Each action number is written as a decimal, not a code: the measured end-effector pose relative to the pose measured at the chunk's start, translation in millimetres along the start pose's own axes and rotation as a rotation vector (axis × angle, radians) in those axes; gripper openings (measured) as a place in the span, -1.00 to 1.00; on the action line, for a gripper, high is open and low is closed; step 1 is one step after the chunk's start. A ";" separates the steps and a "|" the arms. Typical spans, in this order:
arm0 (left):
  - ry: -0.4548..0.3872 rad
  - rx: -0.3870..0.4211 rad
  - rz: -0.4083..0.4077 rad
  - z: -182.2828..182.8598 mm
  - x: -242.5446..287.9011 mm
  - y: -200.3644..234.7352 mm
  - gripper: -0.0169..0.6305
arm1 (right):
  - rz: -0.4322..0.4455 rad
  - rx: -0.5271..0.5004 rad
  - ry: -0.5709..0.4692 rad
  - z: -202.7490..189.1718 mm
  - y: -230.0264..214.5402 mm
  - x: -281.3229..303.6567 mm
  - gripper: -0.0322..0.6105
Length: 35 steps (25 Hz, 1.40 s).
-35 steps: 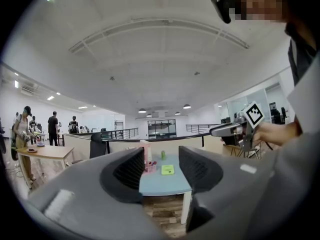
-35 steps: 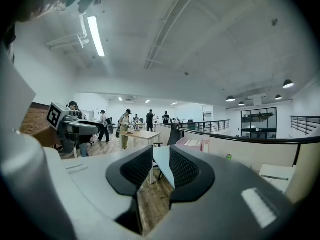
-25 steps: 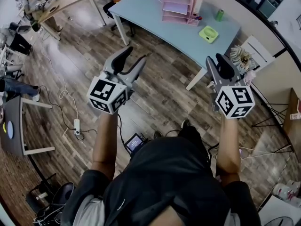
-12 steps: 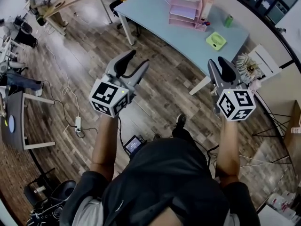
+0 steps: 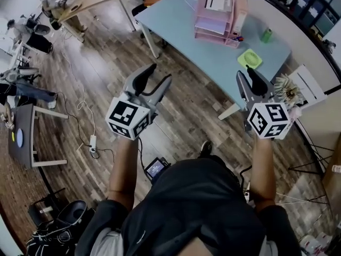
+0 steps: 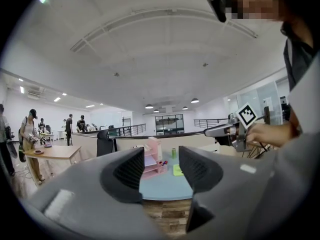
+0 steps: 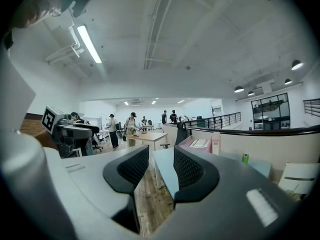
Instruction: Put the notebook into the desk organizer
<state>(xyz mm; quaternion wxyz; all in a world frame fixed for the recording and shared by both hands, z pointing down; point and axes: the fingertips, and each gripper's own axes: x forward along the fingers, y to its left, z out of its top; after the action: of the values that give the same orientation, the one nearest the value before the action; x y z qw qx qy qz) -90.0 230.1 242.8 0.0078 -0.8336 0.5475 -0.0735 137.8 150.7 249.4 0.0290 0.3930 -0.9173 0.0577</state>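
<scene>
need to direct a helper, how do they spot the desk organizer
Find the pale blue table ahead of the person. On its far side stands the desk organizer, a tiered stack of trays. It alone is pink and tall; the green can and lime square item nearby are small.

- The floor (image 5: 181,111) shows as brown wood planks, grainy, with a dull sheen.
- The table (image 5: 176,20) top looks smooth and matt, pale blue.
- The desk organizer (image 5: 216,25) reads as smooth pink plastic.
- The left gripper (image 5: 160,72) and the right gripper (image 5: 246,72) have grey matt plastic shells.
- Their pads (image 6: 131,171) are dark and finely ribbed.
- The person's shirt (image 5: 197,207) is dark matt cloth.
</scene>
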 end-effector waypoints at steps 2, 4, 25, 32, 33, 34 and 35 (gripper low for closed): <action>0.007 -0.003 0.029 0.9 10.5 -0.2 -0.19 | 0.022 0.002 0.008 -0.5 -14.2 7.8 -0.48; 0.008 -0.008 0.056 3.4 21.8 -1.0 -0.19 | 0.047 0.003 0.016 1.1 -28.8 15.8 -0.48; 0.006 0.000 0.046 25.1 153.3 2.6 -0.19 | 0.106 0.015 0.028 13.3 -116.0 66.2 -0.48; -0.010 -0.020 -0.030 12.1 201.1 39.5 -0.19 | 0.030 0.007 0.024 8.5 -128.2 99.7 -0.48; -0.011 -0.021 -0.044 12.4 206.8 44.9 -0.19 | 0.016 0.010 0.024 8.7 -129.2 104.4 -0.48; -0.010 -0.021 -0.064 13.0 212.6 49.5 -0.19 | -0.003 0.014 0.025 8.7 -129.9 108.0 -0.48; -0.009 -0.019 -0.086 13.8 218.0 53.8 -0.19 | -0.022 0.019 0.025 8.6 -130.1 111.0 -0.48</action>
<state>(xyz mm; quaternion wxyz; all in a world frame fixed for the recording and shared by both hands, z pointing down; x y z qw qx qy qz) -52.3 8.4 249.0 -0.0009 -0.8566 0.5119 -0.0645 155.5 -19.1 262.5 0.0376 0.4028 -0.9118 0.0709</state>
